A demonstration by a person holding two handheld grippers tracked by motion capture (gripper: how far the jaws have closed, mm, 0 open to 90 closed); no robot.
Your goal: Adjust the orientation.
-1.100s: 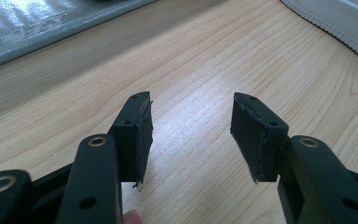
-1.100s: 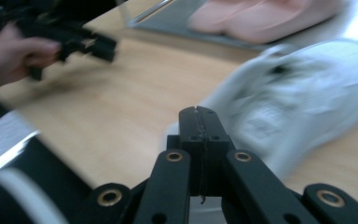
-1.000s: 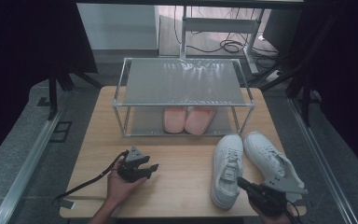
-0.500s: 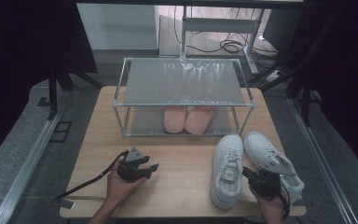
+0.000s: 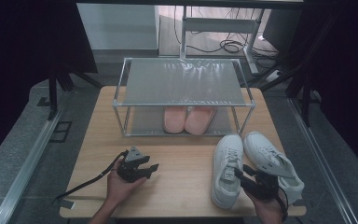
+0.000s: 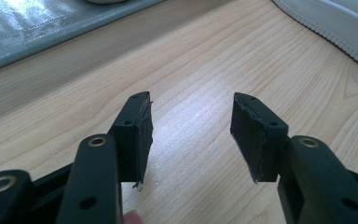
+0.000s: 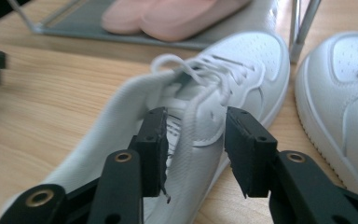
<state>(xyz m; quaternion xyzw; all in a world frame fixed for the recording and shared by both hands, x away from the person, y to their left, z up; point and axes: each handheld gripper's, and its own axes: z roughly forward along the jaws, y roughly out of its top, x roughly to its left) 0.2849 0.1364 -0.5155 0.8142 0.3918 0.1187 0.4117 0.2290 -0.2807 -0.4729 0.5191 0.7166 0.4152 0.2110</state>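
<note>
resting inside rack (image 5: pixel 121 100): pink slippers (image 5: pixel 189 119)

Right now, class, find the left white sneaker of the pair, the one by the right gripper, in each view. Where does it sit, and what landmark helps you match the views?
High view: left white sneaker lies lower right on the table, beside its partner.
Left gripper view: a white sole edge crosses the top right corner, probably this sneaker.
Right gripper view: it lies centre, its collar between the open jaws.
Landmark: the pink slippers on the rack's lower shelf.

Bare table (image 5: pixel 182 182) between grippers — rack (image 5: pixel 184 93) blocks beyond.
</note>
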